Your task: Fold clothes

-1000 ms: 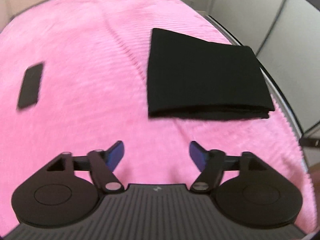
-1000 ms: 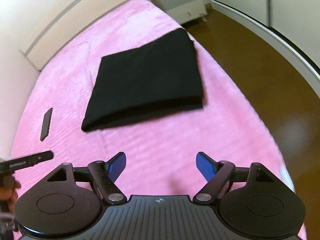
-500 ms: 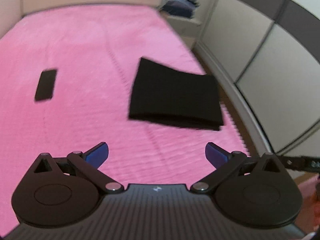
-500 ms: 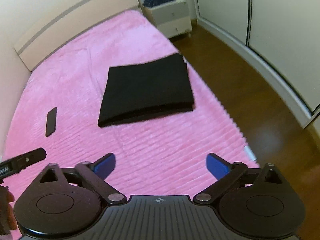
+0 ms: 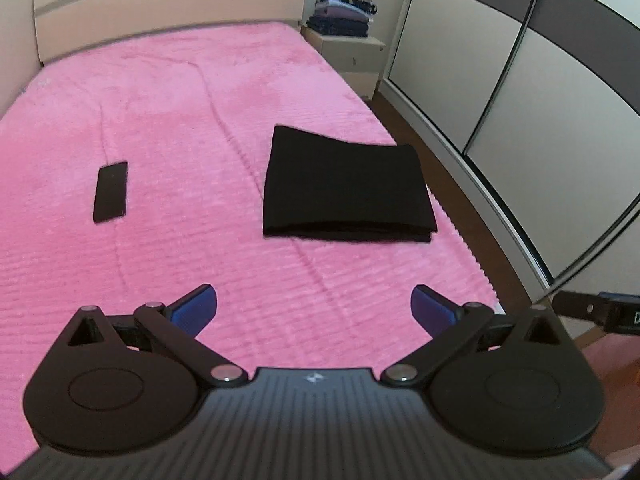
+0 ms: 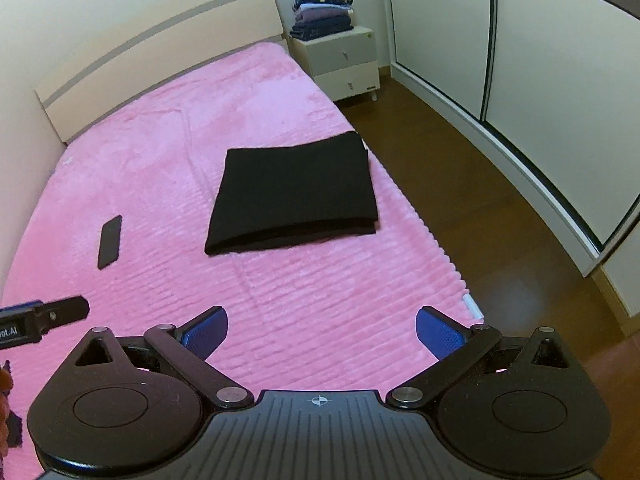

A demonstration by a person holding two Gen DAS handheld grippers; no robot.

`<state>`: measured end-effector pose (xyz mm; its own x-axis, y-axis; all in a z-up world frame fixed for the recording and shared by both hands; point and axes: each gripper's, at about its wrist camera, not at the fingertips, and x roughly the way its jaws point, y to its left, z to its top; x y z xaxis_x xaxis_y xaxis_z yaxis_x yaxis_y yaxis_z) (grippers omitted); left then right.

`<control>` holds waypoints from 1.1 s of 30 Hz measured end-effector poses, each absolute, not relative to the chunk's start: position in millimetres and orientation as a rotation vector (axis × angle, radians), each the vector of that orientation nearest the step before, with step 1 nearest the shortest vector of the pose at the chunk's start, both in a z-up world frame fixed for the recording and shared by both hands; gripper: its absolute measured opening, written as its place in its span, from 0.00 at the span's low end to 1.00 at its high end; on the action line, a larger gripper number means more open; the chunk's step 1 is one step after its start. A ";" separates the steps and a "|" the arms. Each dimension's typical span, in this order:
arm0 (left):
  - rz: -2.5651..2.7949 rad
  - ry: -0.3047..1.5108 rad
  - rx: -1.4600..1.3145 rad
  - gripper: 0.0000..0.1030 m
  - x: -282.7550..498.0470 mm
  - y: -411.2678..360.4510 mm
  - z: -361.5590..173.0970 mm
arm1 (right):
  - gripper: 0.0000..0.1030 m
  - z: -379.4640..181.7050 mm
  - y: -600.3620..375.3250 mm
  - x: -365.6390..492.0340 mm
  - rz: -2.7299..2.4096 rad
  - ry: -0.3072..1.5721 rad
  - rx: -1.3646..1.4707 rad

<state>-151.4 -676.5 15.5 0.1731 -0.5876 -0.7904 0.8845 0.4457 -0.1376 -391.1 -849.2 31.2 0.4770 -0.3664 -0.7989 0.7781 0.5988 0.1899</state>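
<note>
A black garment [image 5: 347, 191], folded into a flat rectangle, is lying on the pink bed [image 5: 168, 120] near its right edge. The left gripper [image 5: 314, 306] and right gripper [image 6: 322, 330] are hovering above the bed with fingers spread wide, holding nothing. What seems to be a dark phone [image 5: 111, 191] is lying well left of the garment.
</note>
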 end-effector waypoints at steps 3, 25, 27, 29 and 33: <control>-1.060 0.904 0.428 0.98 -152.9 -673.6 17.9 | 1.00 35.1 -841.9 -390.0 -0.754 0.784 0.580; -1.004 0.914 0.438 0.98 -184.7 -679.5 9.7 | 1.00 29.0 -847.4 -395.4 -0.696 0.822 0.575; -0.992 0.906 0.456 0.98 -187.6 -686.7 8.3 | 1.00 26.7 -856.3 -395.6 -0.689 0.826 0.580; -0.984 0.907 0.462 0.98 -187.9 -692.4 7.2 | 1.00 25.9 -865.3 -394.8 -0.688 0.831 0.581; -0.966 0.922 0.454 0.98 -185.3 -704.0 5.2 | 1.00 26.6 -881.0 -390.5 -0.680 0.824 0.580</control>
<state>-185.3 -704.0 5.2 0.2470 -0.4994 -0.8304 0.8527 0.5190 -0.0585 -390.5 -881.0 26.6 0.4959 -0.3136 -0.8097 0.7358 0.6470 0.2001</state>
